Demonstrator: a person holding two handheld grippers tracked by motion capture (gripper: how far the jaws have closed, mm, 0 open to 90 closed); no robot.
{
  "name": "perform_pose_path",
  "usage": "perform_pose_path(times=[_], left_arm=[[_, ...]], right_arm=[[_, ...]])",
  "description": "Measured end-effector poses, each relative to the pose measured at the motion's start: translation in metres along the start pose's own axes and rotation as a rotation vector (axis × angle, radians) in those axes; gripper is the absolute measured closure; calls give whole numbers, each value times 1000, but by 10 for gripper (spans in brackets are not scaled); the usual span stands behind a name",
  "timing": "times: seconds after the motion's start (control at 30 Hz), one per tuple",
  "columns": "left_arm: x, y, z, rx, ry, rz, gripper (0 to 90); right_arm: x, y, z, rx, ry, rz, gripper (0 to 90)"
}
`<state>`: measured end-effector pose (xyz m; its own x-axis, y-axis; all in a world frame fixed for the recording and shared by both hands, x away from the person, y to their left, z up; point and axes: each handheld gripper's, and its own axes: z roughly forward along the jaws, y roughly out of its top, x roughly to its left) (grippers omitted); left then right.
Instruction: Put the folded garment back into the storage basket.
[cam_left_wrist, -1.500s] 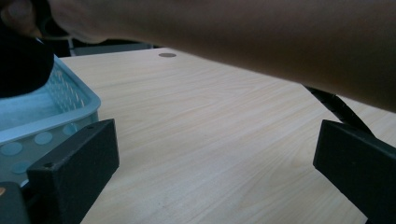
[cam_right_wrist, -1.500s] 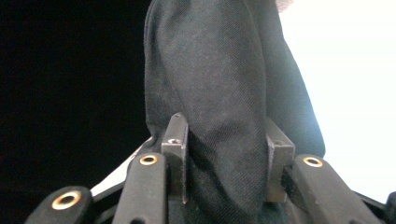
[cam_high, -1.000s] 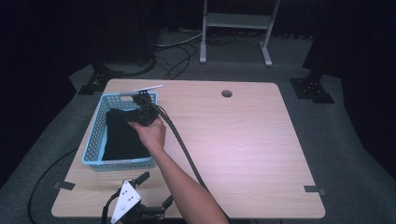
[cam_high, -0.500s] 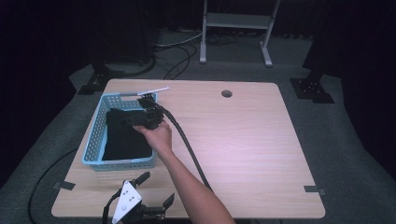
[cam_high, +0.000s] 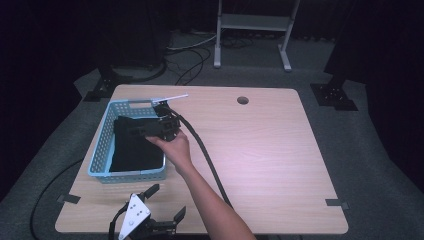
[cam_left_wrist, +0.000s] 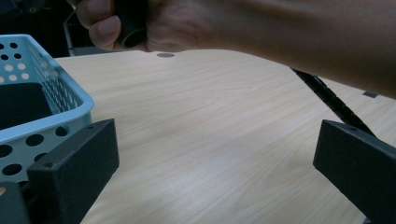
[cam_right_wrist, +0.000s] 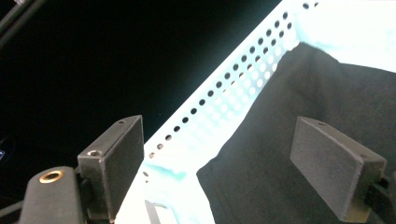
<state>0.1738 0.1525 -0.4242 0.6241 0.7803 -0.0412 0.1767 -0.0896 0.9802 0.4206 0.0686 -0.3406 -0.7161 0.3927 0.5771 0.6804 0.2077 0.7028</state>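
Fingers (cam_right_wrist: 327, 172) of the right gripper (cam_high: 150, 129) gape over the blue basket (cam_high: 102, 150), straddling its corner above the black cloth (cam_high: 135, 150) inside, probably lining up a grab. Just beside the basket's near wall, the left gripper (cam_high: 165, 210) rests on the desk (cam_high: 270, 150), fingers spread, idle.

The person's right forearm (cam_high: 210, 200) comes in from the bottom edge of the high view and reaches forward and to the left. The right hand (cam_high: 175, 146) is wrapped around the handle of the right gripper (cam_high: 131, 131), which points left. In the right gripper view its two black jaws stand wide apart with nothing between them. The left gripper (cam_high: 165, 202) sits low at the near edge in the high view, grey three-cornered plate (cam_high: 134, 216) on top. In the left gripper view its jaws are spread wide, nothing held, with the right hand (cam_left_wrist: 154, 23) above them
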Motion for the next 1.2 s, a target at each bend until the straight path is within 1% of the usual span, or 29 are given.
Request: perform_pose_path(times=[0.03, 0.1, 0.2, 0.23, 0.27, 0.3, 0.33, 0.37, 0.43, 0.5, 0.53, 0.63, 0.73, 0.87, 0.93, 1.0, 1.2], left_arm=[[-1, 0, 0, 0, -4, 4, 0], [-2, 0, 1, -2, -6, 7, 0], [-3, 0, 1, -3, -6, 8, 0], [-4, 1, 1, 2, -4, 20, 0], [-5, 1, 1, -1, -3, 22, 0], [-5, 1, 1, -4, -5, 23, 0], [-5, 1, 1, -1, -7, 23, 0], [-5, 1, 1, -1, -7, 23, 0], [-5, 0, 1, 1, -8, 22, 0], [-5, 0, 1, -1, -10, 22, 0], [-5, 1, 1, -3, -10, 22, 0], [-4, 1, 1, -3, -6, 21, 0], [-3, 0, 2, -1, -7, 18, 0], [-2, 1, 3, -5, -3, 17, 0], [-1, 1, 3, -3, -7, 16, 0], [-2, 1, 5, -2, -11, 21, 0], [-4, 1, 8, 3, -27, 27, 0]], right_arm=[[0, -1, -2, -11, 4, 0, 162], [-1, -2, -8, -13, 12, 0, 130], [-2, -5, -14, -20, 14, -1, 128], [-2, -5, -14, -20, 14, -1, 127], [-5, -10, -25, -40, 17, -2, 125], [-5, -10, -25, -40, 17, -2, 125], [-6, -13, -31, -55, 20, -3, 125], [-6, -13, -31, -55, 20, -3, 125], [-8, -16, -39, -57, 25, -12, 120], [-9, -18, -43, -62, 13, -21, 118], [-9, -18, -43, -62, 13, -21, 118], [-12, -20, -51, -81, 10, -20, 118], [-14, -20, -55, -85, 7, -19, 119], [-19, -22, -62, -88, -12, -25, 118], [-21, -24, -65, -99, -5, -22, 119], [-23, -26, -68, -97, -12, -27, 118], [-29, -34, -78, -110, -29, -19, 119]])
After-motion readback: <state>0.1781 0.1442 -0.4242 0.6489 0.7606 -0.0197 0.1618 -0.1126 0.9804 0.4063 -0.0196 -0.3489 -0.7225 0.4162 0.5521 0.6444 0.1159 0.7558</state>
